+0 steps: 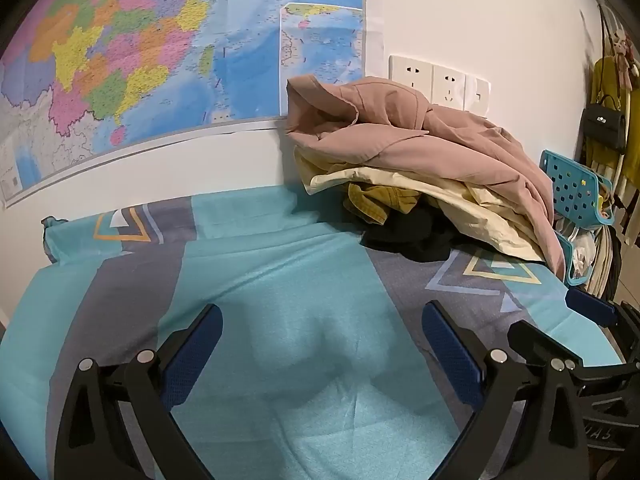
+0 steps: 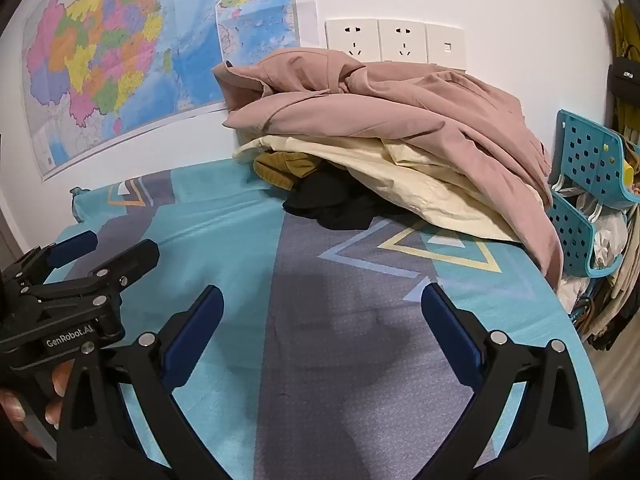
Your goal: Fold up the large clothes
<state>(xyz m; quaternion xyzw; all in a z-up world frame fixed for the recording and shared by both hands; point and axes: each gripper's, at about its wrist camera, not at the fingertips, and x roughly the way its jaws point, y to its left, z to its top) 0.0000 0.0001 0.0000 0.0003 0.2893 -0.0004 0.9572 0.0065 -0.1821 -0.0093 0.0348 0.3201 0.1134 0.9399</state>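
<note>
A heap of clothes lies at the back right of the bed against the wall. A dusty pink garment (image 1: 440, 140) (image 2: 400, 116) is on top, over a cream one (image 1: 460, 196) (image 2: 420, 184), a mustard one (image 1: 376, 200) (image 2: 280, 170) and a black one (image 1: 408, 236) (image 2: 332, 200). My left gripper (image 1: 322, 344) is open and empty above the teal and grey bedsheet (image 1: 280, 280), short of the heap. My right gripper (image 2: 322, 332) is open and empty over the sheet (image 2: 320, 360). The left gripper also shows in the right wrist view (image 2: 108, 248).
A coloured map (image 1: 140, 60) hangs on the white wall behind the bed. Wall sockets (image 1: 440, 80) sit above the heap. A blue perforated plastic basket (image 1: 576, 192) (image 2: 592, 168) stands at the bed's right edge. Bags and clothes (image 1: 608, 128) hang at far right.
</note>
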